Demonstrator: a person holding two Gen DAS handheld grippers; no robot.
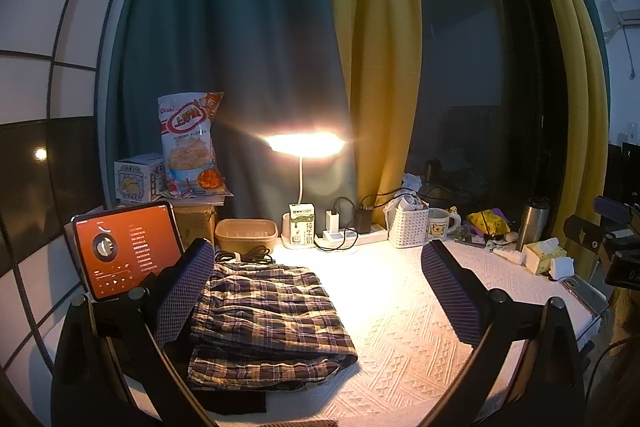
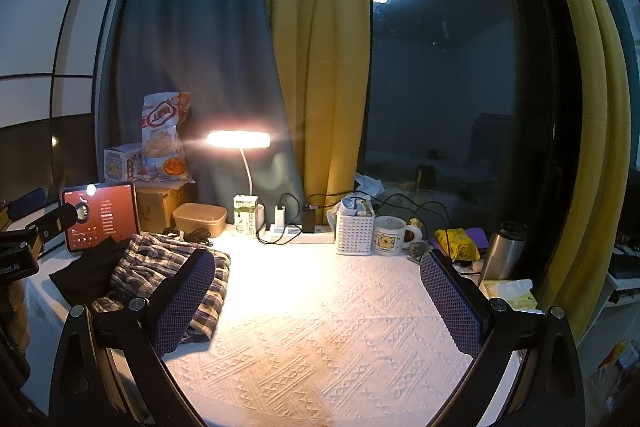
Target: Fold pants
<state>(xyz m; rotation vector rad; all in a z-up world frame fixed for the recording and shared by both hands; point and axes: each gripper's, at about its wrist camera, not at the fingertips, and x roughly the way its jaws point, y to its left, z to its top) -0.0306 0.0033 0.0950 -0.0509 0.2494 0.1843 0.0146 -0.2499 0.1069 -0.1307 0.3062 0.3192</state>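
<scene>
A lamp-lit surface (image 1: pixel 400 327) under a white textured cloth is backed by curtains and clutter. The plaid pants (image 1: pixel 264 323) lie folded at its left side. Both the left hand-held gripper (image 1: pixel 320 295) and right hand-held gripper (image 2: pixel 316 303) are held spread, empty. Edges should be squared gently before release is judged final.

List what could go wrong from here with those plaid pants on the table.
1. The folded plaid pants lie partly on a black garment; a low grab by the open left gripper might catch both layers.
2. A black cable is coiled right at the pants' far edge and could snag if they are dragged.
3. The tablet is propped close to the pile; a wide swing might knock it over.
</scene>
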